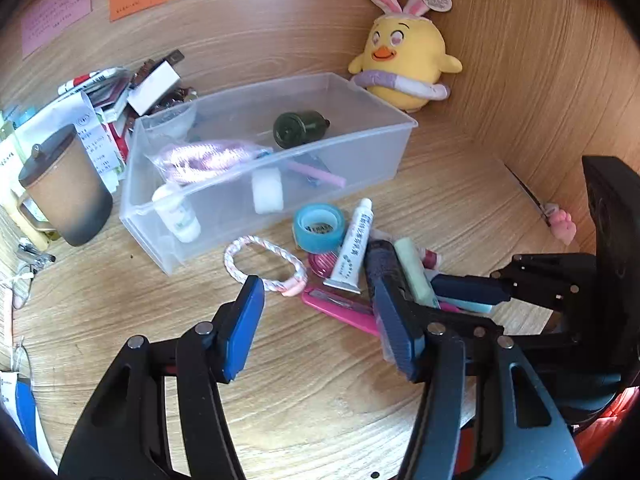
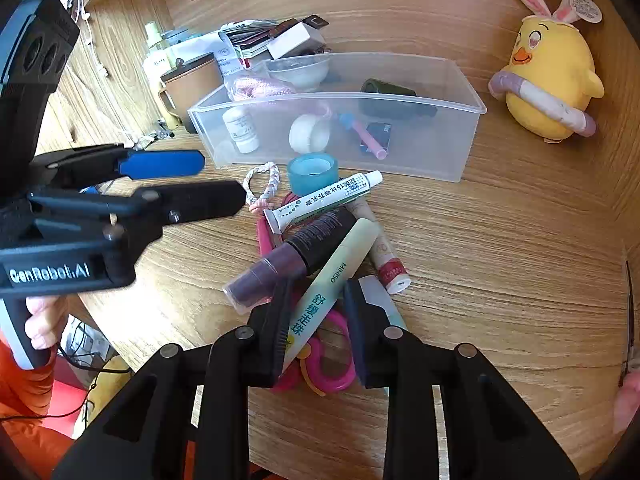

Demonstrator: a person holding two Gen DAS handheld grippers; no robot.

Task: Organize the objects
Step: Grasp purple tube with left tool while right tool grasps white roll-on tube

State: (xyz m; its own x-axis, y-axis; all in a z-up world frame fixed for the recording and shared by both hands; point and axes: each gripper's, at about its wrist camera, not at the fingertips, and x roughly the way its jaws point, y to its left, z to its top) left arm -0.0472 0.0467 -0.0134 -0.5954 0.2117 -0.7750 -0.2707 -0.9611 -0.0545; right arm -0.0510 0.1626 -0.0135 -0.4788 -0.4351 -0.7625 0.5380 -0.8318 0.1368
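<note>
A heap of small items lies on the wooden desk before a clear plastic box (image 1: pixel 276 160) (image 2: pixel 340 98). In it are a blue tape roll (image 1: pixel 318 226) (image 2: pixel 312 170), a white ointment tube (image 1: pixel 354 248) (image 2: pixel 324 198), a dark purple bottle (image 2: pixel 288 264), a pale green tube (image 1: pixel 416 276) (image 2: pixel 332 288) and pink scissors (image 2: pixel 332 364). My right gripper (image 2: pixel 316 308) is shut on the pale green tube low in the heap. My left gripper (image 1: pixel 316 286) (image 2: pixel 224 180) stands open just above a pink-white braided bracelet (image 1: pixel 264 264) (image 2: pixel 264 182), holding nothing.
The box holds a dark green bottle (image 1: pixel 300 128), a pink bag, a white roll and small jars. A yellow chick plush (image 1: pixel 404 60) (image 2: pixel 552 80) sits in the back right corner. A lidded brown cup (image 1: pixel 68 192) and a paper pile (image 1: pixel 120 92) crowd the left. Wooden walls close the back and right.
</note>
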